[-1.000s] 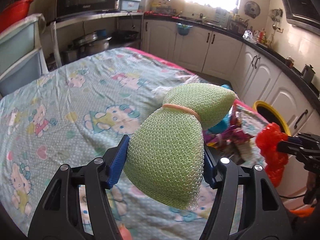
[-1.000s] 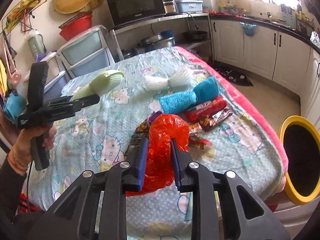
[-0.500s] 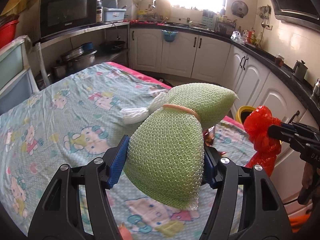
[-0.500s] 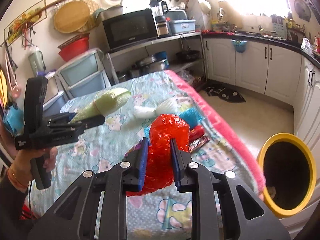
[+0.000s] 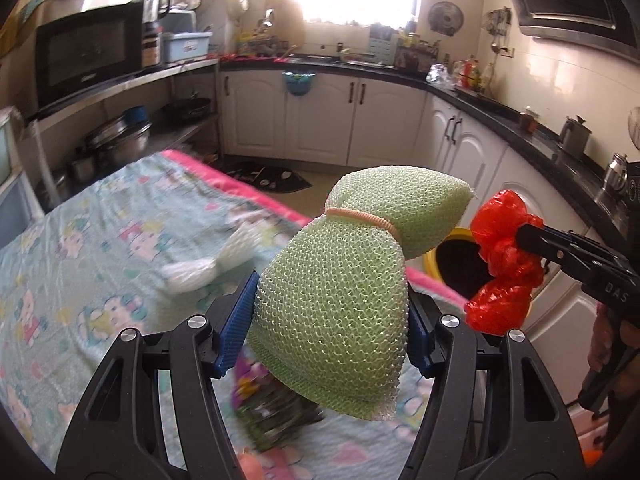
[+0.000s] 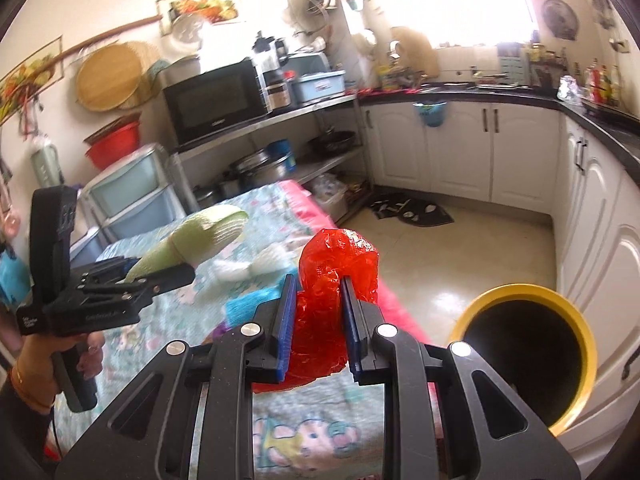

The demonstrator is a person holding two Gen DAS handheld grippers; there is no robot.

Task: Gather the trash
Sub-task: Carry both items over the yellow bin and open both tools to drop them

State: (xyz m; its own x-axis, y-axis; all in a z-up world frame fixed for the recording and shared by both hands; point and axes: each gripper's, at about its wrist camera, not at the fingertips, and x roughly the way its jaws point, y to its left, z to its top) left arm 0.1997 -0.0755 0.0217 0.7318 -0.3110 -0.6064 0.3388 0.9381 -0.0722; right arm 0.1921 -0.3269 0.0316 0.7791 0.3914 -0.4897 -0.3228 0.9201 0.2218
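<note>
My left gripper [image 5: 332, 312] is shut on a green mesh foam sleeve [image 5: 348, 288] tied with an orange band, held above the table's corner. In the right wrist view the same green sleeve [image 6: 200, 236] sticks out of the left gripper [image 6: 160, 270]. My right gripper [image 6: 318, 312] is shut on a crumpled red plastic bag [image 6: 332, 280]; from the left wrist that red bag [image 5: 502, 264] hangs in the right gripper [image 5: 520, 236] over the yellow-rimmed bin [image 5: 452, 240]. The bin [image 6: 576, 320] stands on the floor to the right of the table.
The table wears a cartoon-print cloth [image 5: 100, 248] with a pink edge. A white mesh sleeve [image 6: 256, 266], a blue cloth [image 6: 248, 308] and snack wrappers [image 5: 276, 404] lie on it. White cabinets [image 6: 460, 148] and a floor mat [image 6: 412, 212] are beyond. A hand [image 6: 60, 360] holds the left gripper.
Both grippers have risen and swung right, off the table toward the yellow bin, each keeping its load. The bin now looms larger, and the red bag hangs by its opening.
</note>
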